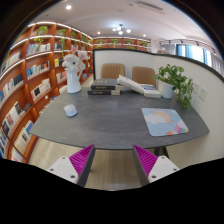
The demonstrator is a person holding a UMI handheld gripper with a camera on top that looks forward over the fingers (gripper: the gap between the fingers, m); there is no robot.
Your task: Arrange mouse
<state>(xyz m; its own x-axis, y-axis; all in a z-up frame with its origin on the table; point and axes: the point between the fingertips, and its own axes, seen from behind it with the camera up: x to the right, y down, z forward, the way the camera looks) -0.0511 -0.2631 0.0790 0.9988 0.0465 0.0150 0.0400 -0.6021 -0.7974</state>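
Holding our gripper (113, 160) open and empty, we see what looks like the mouse (70, 110) far left on the table (110, 125), mousepad (163, 121) right.

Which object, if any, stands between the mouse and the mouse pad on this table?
Nothing visible does. The mouse lies apart from the mouse pad, with bare table between them. The open hand-held gripper is short of the table.

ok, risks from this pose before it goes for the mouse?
The gripper is off the table's near edge, jaws open, holding nothing. The mouse lies far to one side, the mouse pad at the opposite side, so a long carry could slip. The mouse is small and rounded, easy to misgrasp. The stacked books sit just behind it.
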